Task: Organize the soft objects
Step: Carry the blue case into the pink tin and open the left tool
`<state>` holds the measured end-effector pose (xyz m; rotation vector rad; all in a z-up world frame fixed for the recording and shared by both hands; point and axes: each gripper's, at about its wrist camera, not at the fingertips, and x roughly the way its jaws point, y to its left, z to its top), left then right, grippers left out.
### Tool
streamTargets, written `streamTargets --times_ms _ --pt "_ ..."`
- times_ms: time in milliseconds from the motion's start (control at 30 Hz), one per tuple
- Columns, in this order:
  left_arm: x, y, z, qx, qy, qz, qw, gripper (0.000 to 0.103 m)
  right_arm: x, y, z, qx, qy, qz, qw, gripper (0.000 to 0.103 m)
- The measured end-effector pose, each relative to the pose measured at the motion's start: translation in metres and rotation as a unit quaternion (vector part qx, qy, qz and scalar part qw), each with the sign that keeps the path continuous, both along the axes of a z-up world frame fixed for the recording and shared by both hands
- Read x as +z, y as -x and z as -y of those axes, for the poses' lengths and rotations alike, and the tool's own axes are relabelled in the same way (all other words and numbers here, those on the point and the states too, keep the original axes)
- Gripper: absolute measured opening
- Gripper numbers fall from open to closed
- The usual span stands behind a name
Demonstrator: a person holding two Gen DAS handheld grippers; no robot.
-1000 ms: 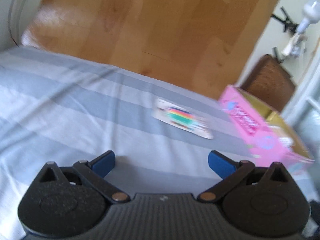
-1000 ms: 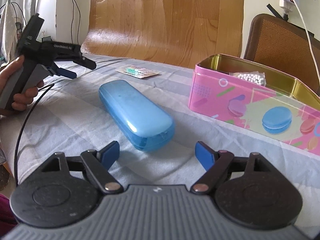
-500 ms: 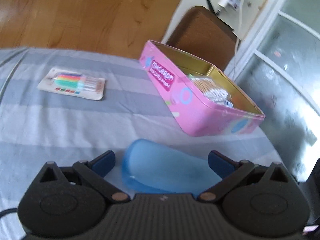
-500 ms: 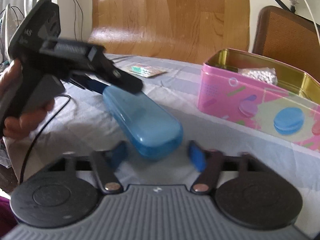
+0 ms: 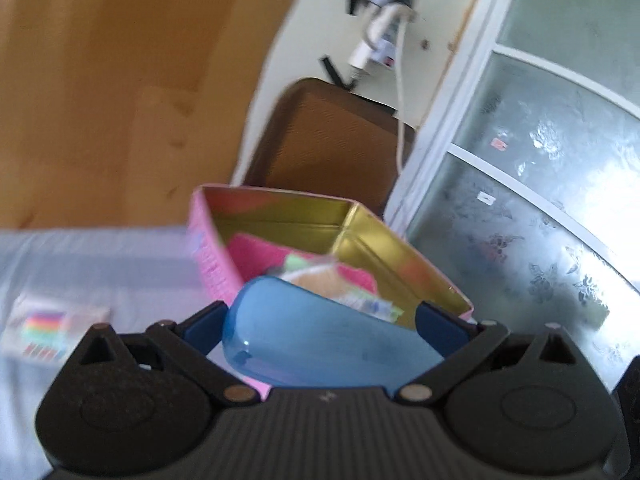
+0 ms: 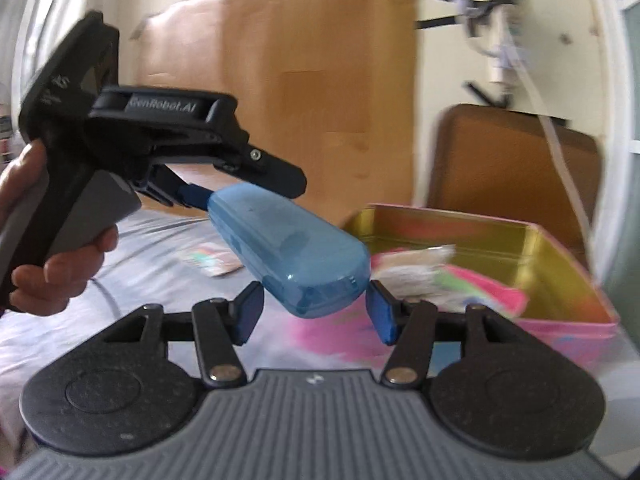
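Note:
A translucent blue case (image 6: 288, 248) hangs in the air between both grippers, tilted down toward the pink tin (image 6: 560, 320). My left gripper (image 5: 320, 320) is shut on one end of the case (image 5: 320, 344); it shows in the right wrist view (image 6: 192, 194) too. My right gripper (image 6: 316, 312) has its blue pads beside the other end, closed on it. The open pink tin (image 5: 208, 256) with a gold inside holds a pink cloth (image 5: 256, 256) and a packet of cotton swabs (image 6: 412, 268).
A card of coloured items (image 5: 44, 330) lies on the striped grey-blue sheet (image 5: 100, 264) left of the tin; it shows in the right wrist view (image 6: 208, 260). A brown chair back (image 6: 516, 164) stands behind the tin, and a frosted glass door (image 5: 552, 200) is at right.
Both grippers closed on the ends of the blue case and lifted it off the sheet, moving it toward the pink tin. Both views tilted upward.

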<state>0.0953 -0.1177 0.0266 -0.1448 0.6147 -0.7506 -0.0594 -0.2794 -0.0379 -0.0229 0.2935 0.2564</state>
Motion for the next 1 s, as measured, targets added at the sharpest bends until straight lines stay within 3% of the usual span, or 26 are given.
streamTargets --times_ms 200,333,400,467,767,900,1000 --pt "-0.014 -0.043 0.078 -0.018 -0.052 -0.021 0.9983 0.102 -0.004 -0.040 0.050 -0.075 -0.004 -0.029 0.997 0.060" --pt "-0.036 -0.060 0.106 0.020 -0.110 -0.042 0.9928 0.102 -0.012 -0.080 0.075 -0.196 0.018 -0.035 0.980 0.063" --pt "-0.041 -0.059 0.102 0.033 -0.106 -0.049 0.9926 0.102 -0.014 -0.084 0.087 -0.221 -0.011 -0.037 0.975 0.063" --pt "-0.040 -0.056 0.096 0.036 -0.095 -0.046 0.9937 0.102 -0.016 -0.075 0.093 -0.215 -0.049 -0.028 0.975 0.067" --pt "-0.023 -0.029 0.042 0.071 -0.064 -0.010 0.9954 0.102 -0.015 -0.059 0.057 -0.168 -0.065 -0.010 0.984 0.069" --pt "-0.028 -0.009 -0.014 0.099 -0.051 -0.002 0.9937 0.102 -0.008 -0.049 0.028 -0.128 -0.058 0.002 0.990 0.069" --pt "-0.042 -0.003 -0.065 0.146 -0.067 -0.003 0.9870 0.102 -0.004 -0.043 0.003 -0.083 -0.061 0.003 0.995 0.069"
